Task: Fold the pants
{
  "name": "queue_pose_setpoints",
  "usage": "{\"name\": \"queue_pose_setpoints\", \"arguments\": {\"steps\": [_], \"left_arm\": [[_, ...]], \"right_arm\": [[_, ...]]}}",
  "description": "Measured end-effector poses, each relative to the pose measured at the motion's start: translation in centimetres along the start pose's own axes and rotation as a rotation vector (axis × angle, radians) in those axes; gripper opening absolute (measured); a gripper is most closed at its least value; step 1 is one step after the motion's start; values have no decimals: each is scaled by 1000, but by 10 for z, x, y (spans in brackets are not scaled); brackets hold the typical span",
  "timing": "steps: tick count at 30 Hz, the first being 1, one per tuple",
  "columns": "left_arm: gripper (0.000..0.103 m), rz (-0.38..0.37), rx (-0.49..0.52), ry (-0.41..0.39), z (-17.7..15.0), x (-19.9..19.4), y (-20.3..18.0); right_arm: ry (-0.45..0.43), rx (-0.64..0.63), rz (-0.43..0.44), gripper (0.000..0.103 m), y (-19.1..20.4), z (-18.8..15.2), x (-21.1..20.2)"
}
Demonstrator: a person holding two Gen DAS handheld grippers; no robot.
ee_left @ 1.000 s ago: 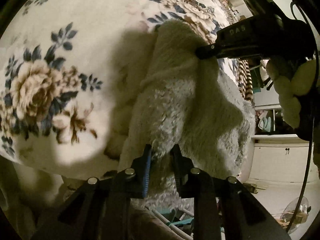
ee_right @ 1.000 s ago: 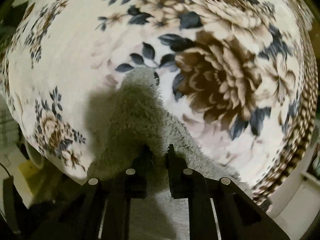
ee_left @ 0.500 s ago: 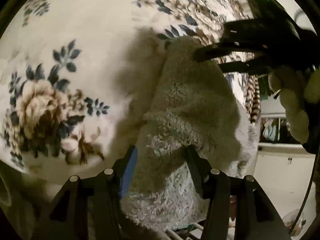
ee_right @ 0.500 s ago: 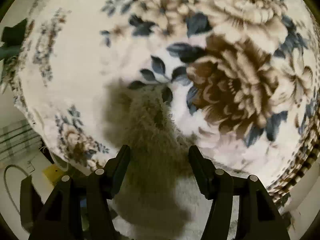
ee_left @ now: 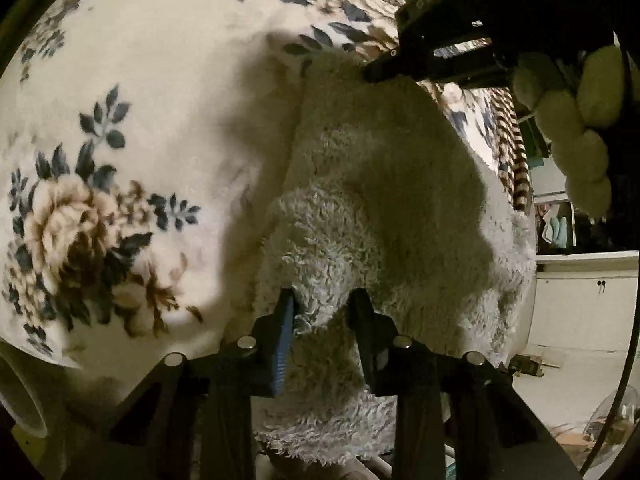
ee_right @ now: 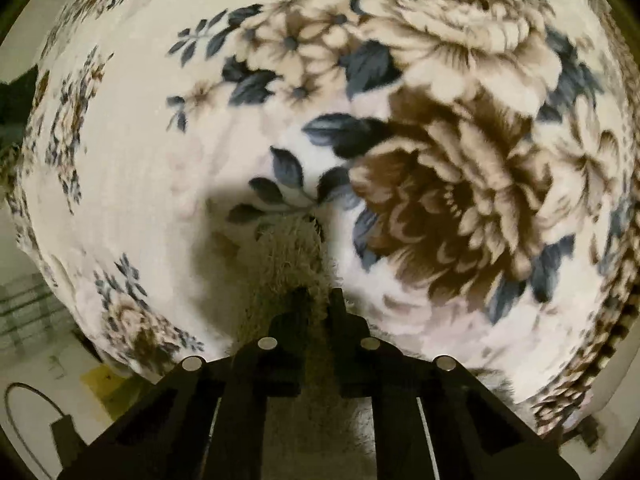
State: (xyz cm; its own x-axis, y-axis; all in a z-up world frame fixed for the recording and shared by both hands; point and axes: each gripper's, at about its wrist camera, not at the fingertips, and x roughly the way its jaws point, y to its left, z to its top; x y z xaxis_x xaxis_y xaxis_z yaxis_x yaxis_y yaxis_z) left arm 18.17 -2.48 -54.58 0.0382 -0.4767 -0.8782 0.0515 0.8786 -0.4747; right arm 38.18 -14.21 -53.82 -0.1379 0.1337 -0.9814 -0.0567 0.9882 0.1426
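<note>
The fluffy pale-grey fleece pants (ee_left: 384,216) lie bunched on the cream bed blanket printed with brown and blue flowers (ee_left: 132,92), near its edge, and both grippers have hold of the fabric. As I judge it, the step in hand is to carry a gripped edge across to make a fold. To do it well, both grips should take the same layers of the thick pile, the two hands should travel together so the edge stays straight, and the cloth should be kept lightly taut and low over the blanket so it does not slump into a heap.

The left gripper (ee_left: 322,310) has just been closing: its jaws stand narrowly apart with a thick tuft of the near edge of the pants pinched between them, the blue pad pressing into the pile. The right gripper (ee_right: 318,300) has likewise just closed; its jaws are almost together, clamped on a thin ridge of fleece at the far end of the pants, which in its own view rises from between them.
</note>
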Motion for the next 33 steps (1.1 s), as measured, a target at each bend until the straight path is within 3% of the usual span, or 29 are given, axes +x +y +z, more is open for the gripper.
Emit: {"name": "queue_pose_setpoints", "arguments": {"steps": [2, 3, 4, 5, 7, 8, 13, 17, 21, 23, 24, 25, 26, 27, 33], "left_arm": [[27, 30, -12, -12, 8, -13, -4], [31, 53, -10, -25, 12, -21, -6], [42, 78, 3, -48, 20, -34, -13], [51, 80, 13, -62, 25, -39, -18], [88, 73, 70, -104, 44, -58, -38], [92, 68, 105, -111, 53, -63, -49], [92, 90, 339, -42, 94, -38, -119], [92, 98, 586, 123, 106, 25, -190], [92, 135, 814, 314, 97, 97, -246], [82, 143, 887, 380, 86, 119, -261], [68, 146, 919, 407, 82, 130, -266], [36, 151, 941, 428, 79, 140, -269], [19, 156, 949, 443, 78, 149, -270], [10, 152, 945, 442, 79, 152, -270], [4, 194, 1010, 329, 82, 151, -265]], "right_arm": [[8, 6, 52, 18, 0, -3, -4], [-6, 40, 115, 36, -7, -7, -14], [-21, 62, 147, 57, -14, -11, -21], [-65, 107, 190, 63, -28, -22, -36], [-145, 188, 211, 65, -56, -47, -60], [-169, 226, 216, 65, -68, -59, -67], [-227, 558, 253, 65, -164, -172, -80], [-191, 799, 283, 65, -213, -266, -48], [-122, 969, 454, 65, -226, -329, 10], [-123, 1029, 526, 61, -222, -345, 35], [-133, 1051, 563, 52, -220, -350, 43], [-136, 1062, 590, 36, -218, -352, 50], [-137, 1069, 599, 25, -216, -354, 55], [-143, 1074, 612, 12, -214, -354, 61], [-280, 1027, 500, 6, -207, -354, 36]]}}
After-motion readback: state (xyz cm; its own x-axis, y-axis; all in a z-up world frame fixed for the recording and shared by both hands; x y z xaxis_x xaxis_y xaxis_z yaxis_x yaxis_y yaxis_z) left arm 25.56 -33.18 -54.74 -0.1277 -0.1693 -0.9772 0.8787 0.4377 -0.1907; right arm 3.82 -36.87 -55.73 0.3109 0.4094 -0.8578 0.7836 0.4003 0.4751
